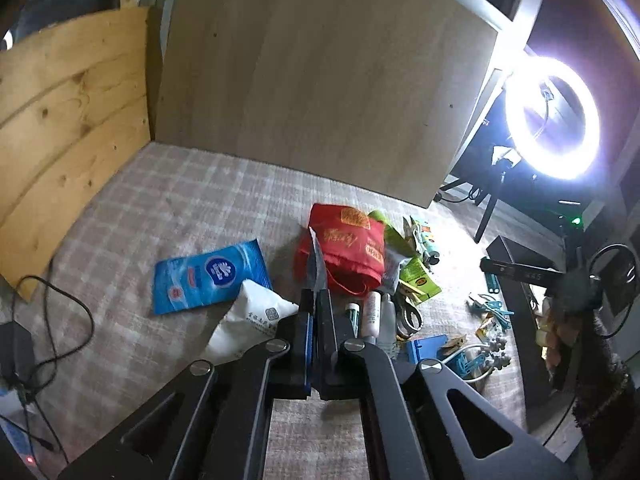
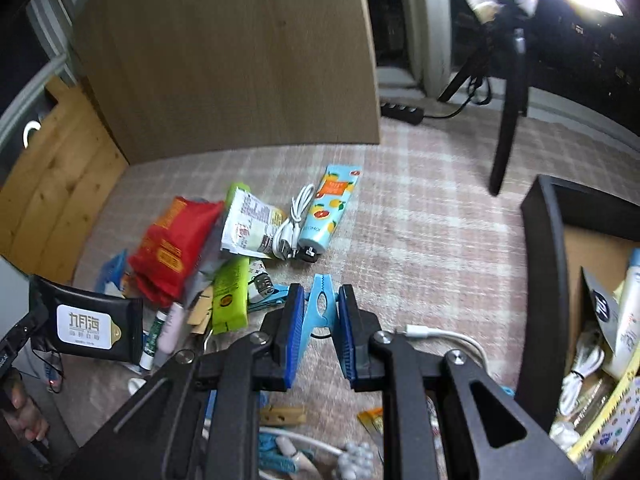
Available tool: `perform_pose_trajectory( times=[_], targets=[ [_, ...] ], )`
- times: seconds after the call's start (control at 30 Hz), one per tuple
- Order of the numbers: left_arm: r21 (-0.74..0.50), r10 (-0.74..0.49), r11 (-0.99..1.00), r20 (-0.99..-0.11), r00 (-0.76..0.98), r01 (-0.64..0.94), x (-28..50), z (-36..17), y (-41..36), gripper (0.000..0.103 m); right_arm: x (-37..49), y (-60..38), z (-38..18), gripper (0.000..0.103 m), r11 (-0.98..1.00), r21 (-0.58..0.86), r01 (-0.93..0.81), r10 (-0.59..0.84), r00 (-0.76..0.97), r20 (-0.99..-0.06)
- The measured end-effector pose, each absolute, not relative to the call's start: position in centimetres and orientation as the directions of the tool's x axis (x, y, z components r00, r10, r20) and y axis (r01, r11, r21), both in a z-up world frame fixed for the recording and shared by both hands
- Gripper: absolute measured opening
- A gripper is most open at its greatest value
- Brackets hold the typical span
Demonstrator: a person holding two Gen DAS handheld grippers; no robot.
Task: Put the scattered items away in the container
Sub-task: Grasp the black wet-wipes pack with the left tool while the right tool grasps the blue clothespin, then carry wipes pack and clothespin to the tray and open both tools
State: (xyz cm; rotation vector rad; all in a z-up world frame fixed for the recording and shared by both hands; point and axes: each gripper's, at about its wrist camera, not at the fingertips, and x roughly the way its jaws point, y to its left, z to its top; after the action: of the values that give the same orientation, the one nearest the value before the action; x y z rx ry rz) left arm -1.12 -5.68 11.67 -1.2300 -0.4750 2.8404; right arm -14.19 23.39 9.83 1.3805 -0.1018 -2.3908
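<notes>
The checked surface (image 2: 420,240) fills the lower half of both views, backed by an upright wooden board (image 2: 224,56) in the upper middle; the container (image 2: 544,264), a dark-walled box already holding a bottle, cables and packets, sits at the right edge of the right wrist view, well apart from the main heap.

That heap lies left of centre in the right wrist view: a red snack bag (image 2: 172,248) on top, a black wipes pack (image 2: 90,330) at lower left, a printed sachet (image 2: 248,224) and a green packet (image 2: 230,300) beside it, then a fruit-patterned tube (image 2: 330,208) with a coiled white cable (image 2: 294,220) touching it. In the left wrist view a blue wipes pack (image 1: 210,276) and a white tissue pack (image 1: 250,320) lie flat at centre left, just beside the heap.

The left hand-held gripper (image 1: 318,300) has its jaws pressed together on a thin foil sachet (image 1: 316,266), which stands up from the pads on edge in front of the red bag; it looks light, limp and slick, so I judge a pinch well in from the sealed rim safest against it sliding out.

The right hand-held gripper (image 2: 320,308) is clamped on a blue clothes peg (image 2: 320,304) at lower centre of its view, its nose pointing away; the peg is stiff, light plastic with a spring, best taken across its flat sides as here, since squeezing the tails would open it.
</notes>
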Motion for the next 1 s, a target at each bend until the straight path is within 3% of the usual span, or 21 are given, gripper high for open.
perform_pose_trajectory(
  times=[0.33,0.53,1.0],
  targets=[
    [-0.259,0.128,-0.963,-0.687,-0.715,0.076,0.2,14.9,-3.7,0.000,-11.8,27.6,12.1,0.017,-0.920,0.300,0.252,-0.391,-0.524,-0.757],
    [-0.270,0.196,-0.963,-0.649,-0.735,-0.018,-0.7,17.5,0.2,0.000,-9.6,32.6,14.0,0.017,-0.927,0.321,0.195,-0.373,-0.579,-0.725],
    [-0.292,0.498,-0.866,-0.577,-0.647,-0.406,-4.8,20.0,21.3,0.000,-3.6,50.3,16.0,0.017,-0.962,0.269,-0.036,-0.176,-0.671,-0.720]
  ],
)
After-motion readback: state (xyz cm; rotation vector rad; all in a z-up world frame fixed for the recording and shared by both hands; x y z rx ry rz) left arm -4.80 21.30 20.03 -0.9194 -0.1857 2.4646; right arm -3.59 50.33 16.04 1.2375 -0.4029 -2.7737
